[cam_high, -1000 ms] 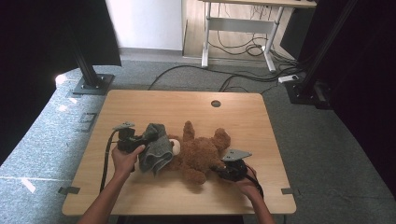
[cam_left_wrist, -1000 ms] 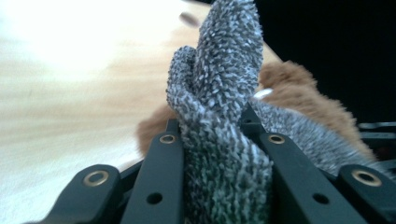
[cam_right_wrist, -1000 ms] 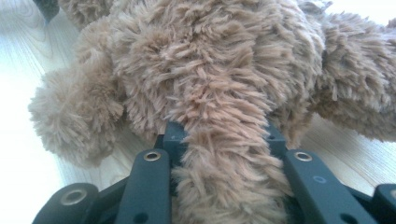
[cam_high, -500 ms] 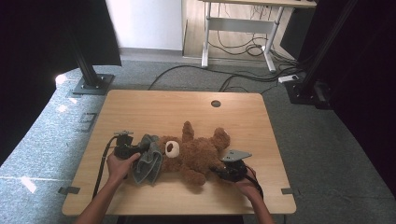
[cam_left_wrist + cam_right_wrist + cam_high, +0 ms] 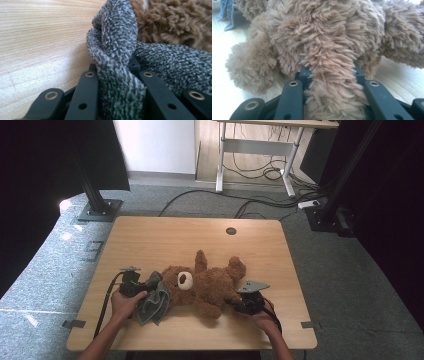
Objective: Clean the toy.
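Near the front edge of a light wooden table, a person's left gripper pinches a bunched fold of grey knitted cloth between its two black jaws, while the right gripper clamps a furry limb of a brown teddy bear. The bear lies on its back across the table's front half, its head touching the grey cloth at the left and its legs towards the right gripper. Beyond it the back half of the tabletop is open wood up to a small round hole by the far edge, and no writing or label can be read.
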`<state>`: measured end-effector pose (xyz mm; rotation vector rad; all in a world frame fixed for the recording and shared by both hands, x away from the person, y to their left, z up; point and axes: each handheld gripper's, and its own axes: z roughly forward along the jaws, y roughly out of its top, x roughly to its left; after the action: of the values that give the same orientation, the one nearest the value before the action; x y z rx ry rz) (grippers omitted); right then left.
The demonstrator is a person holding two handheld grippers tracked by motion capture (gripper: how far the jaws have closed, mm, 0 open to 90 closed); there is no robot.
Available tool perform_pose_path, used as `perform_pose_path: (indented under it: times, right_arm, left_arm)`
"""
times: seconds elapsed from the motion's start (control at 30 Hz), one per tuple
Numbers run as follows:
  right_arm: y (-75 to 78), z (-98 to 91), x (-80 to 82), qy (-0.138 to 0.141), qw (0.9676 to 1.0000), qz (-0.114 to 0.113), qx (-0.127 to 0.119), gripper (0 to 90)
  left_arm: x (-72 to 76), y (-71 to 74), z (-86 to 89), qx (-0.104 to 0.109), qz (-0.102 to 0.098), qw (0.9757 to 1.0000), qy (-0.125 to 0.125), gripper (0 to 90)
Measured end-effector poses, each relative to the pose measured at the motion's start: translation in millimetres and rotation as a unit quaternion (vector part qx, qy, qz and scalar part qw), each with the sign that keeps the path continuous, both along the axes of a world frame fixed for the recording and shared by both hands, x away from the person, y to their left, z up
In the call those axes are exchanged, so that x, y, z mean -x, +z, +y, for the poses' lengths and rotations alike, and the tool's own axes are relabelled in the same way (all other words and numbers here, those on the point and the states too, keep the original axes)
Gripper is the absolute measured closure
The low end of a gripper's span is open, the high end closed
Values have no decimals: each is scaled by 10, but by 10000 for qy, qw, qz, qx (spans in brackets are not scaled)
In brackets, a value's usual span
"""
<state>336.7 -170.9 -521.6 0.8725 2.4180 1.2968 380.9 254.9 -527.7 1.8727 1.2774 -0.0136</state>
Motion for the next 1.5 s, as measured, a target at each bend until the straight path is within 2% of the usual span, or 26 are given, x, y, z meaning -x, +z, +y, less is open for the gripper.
perform_pose_path:
  times: [0.07,0.17,0.33,0.47,0.53,0.67,0.77,0.9,1.0,1.13,1.23,1.37,1.4,1.47,1.5]
  right_arm:
    - [0,2,-1,2,10000,-1,1,657]
    - [-2,0,-3,2,10000,3,-7,657]
    - [-2,-1,-6,-9,10000,18,-18,657]
    - [-4,-2,-11,-7,10000,27,-32,656]
    - [-5,-3,-12,-8,10000,33,-38,656]
    - [-6,-3,-17,-4,10000,38,-45,656]
    - [-6,2,-19,6,10000,31,-36,656]
    - [-6,19,-19,12,10000,28,-27,656]
    - [-8,28,-23,11,10000,28,-25,657]
    - [-8,35,-21,-6,10000,17,-20,657]
    - [-8,40,-15,-14,10000,4,3,657]
    - [-10,44,-20,-25,10000,-3,15,659]
    - [-10,43,-21,-31,10000,-4,24,659]
    - [-14,42,-17,-42,10000,-4,15,659]
    - [-14,42,-15,-46,10000,-3,21,659]
  left_arm:
    - [-6,-15,-4,-81,-10,10000,12,774]
    - [-23,-10,28,-20,-61,9999,90,774]
    - [-45,79,77,237,-290,9991,187,774]
    - [-69,120,90,472,-347,9981,194,774]
    - [-71,131,100,505,-364,9979,176,775]
    - [-82,200,147,856,-458,9952,144,774]
    - [-144,316,132,858,-629,9941,234,775]
    - [-276,395,49,975,-656,9929,210,774]
    - [-333,412,-78,962,-656,9932,77,774]
    - [-349,366,-217,698,-502,9962,-103,773]
    - [-341,295,-233,569,-348,9977,-99,773]
    - [-303,232,-259,216,-322,9992,-115,774]
    - [-295,220,-266,71,-296,9995,-116,775]
    - [-276,191,-256,60,-234,9996,-121,775]
    - [-269,182,-253,-62,-192,9997,-107,775]
